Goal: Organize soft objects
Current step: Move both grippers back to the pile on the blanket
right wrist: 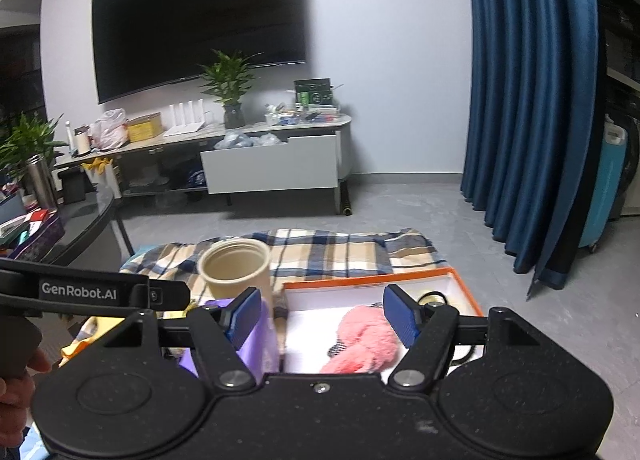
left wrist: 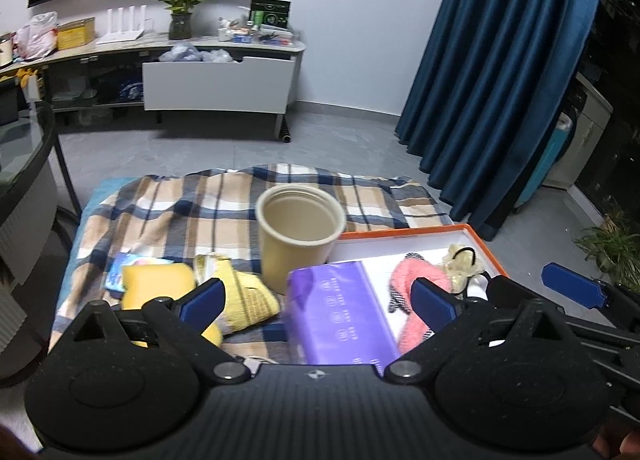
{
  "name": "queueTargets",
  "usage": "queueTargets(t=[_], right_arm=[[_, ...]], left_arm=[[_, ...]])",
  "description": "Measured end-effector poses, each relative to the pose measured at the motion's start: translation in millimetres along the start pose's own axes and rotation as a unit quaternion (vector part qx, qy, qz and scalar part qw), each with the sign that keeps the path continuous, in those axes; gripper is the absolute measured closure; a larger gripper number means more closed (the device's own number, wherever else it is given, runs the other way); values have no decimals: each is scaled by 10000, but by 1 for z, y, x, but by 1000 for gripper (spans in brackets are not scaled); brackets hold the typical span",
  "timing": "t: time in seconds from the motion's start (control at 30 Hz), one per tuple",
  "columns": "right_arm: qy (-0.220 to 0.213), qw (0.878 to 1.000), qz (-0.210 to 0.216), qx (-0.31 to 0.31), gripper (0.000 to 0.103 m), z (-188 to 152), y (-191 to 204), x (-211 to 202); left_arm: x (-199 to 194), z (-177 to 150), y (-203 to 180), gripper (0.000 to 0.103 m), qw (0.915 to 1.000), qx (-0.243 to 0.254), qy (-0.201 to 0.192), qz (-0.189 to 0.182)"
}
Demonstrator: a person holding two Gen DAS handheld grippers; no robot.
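Two grippers hover over a plaid blanket (left wrist: 192, 211). The left gripper (left wrist: 316, 296) has its fingers spread wide, nothing clamped; a purple tissue pack (left wrist: 340, 308) lies below the gap. The right gripper (right wrist: 322, 314) has its fingers apart and closing on nothing, above a pink plush item (right wrist: 360, 344) inside the orange-rimmed box (right wrist: 372, 279). A beige cup (left wrist: 298, 240) stands at 12 o'clock from the pack. A yellow sponge (left wrist: 156, 280) and yellow cloth (left wrist: 252, 296) lie at 9 o'clock from the pack.

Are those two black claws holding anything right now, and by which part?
Nothing is held. The left gripper and right gripper both stand open, empty, above the purple tissue pack and pink plush toy.
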State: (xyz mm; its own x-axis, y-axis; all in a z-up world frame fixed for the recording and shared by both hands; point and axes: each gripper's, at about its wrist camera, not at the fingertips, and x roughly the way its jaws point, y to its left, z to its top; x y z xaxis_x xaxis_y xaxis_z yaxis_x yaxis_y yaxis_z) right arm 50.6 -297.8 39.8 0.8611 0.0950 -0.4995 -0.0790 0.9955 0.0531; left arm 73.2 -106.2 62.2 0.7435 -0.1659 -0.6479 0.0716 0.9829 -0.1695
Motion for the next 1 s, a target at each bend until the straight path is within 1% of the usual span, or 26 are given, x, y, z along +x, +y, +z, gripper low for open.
queueTargets(t=[0.5,1.0], right_arm=[[109,9992,310,-215,23,-3,45,8],[267,9969,597,-427,23,-6,87,16]], left_arm=[[-15,-8,38,1,9993,-250,-57,290],[-26,-18,77,2,9973,-567,-38,464]])
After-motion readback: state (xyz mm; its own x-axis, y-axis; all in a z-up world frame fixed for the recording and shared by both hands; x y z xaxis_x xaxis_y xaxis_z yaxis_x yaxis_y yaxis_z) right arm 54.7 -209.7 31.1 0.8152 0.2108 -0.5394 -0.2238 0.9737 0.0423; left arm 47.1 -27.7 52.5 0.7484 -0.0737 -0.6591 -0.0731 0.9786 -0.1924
